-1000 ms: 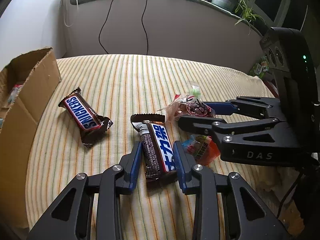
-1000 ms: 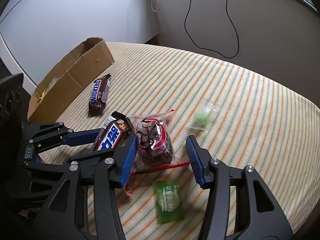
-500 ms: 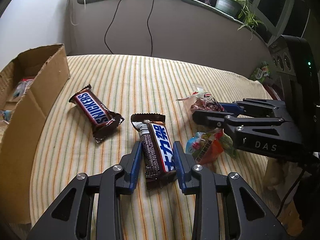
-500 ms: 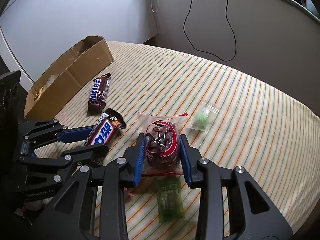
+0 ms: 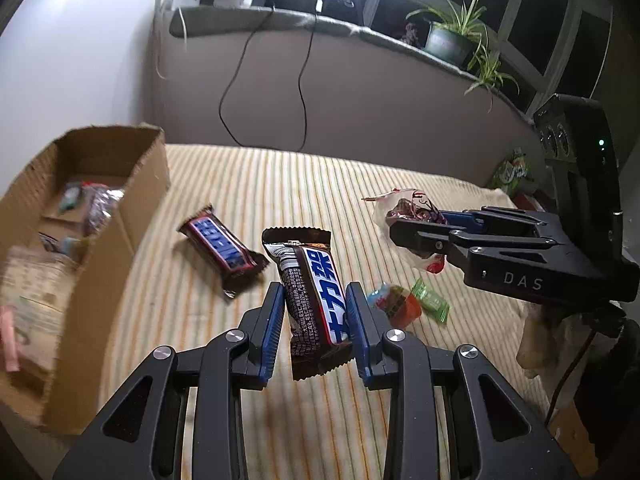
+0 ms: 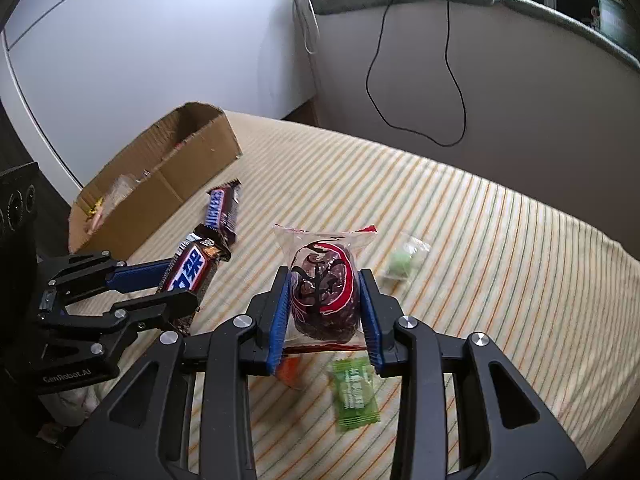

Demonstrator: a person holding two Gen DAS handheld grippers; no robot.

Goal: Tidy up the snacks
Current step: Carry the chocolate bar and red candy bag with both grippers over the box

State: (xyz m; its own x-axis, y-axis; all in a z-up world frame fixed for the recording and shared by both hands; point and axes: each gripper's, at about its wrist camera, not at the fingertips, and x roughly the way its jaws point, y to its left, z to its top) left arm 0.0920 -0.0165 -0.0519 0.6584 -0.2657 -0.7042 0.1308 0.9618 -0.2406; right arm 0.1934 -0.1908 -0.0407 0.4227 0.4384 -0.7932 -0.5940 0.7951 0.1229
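My left gripper (image 5: 314, 300) is shut on a brown chocolate bar with a blue and white label (image 5: 316, 300) and holds it above the striped cloth; it also shows in the right wrist view (image 6: 190, 270). My right gripper (image 6: 324, 292) is shut on a clear packet with a dark red snack (image 6: 324, 292), lifted off the cloth; it also shows in the left wrist view (image 5: 408, 210). A Snickers bar (image 5: 222, 246) lies on the cloth. An open cardboard box (image 5: 132, 216) with several snacks stands at the left.
A green candy packet (image 6: 356, 394), an orange packet (image 5: 394, 304) and a pale green sweet in clear wrap (image 6: 404, 260) lie on the striped cloth (image 6: 480, 240). A low wall with hanging cables (image 5: 304, 92) runs behind. Potted plants (image 5: 452, 36) stand on the ledge.
Both grippers have lifted their snacks off the cloth and moved toward the box. The right gripper closed on the red packet a second ago.
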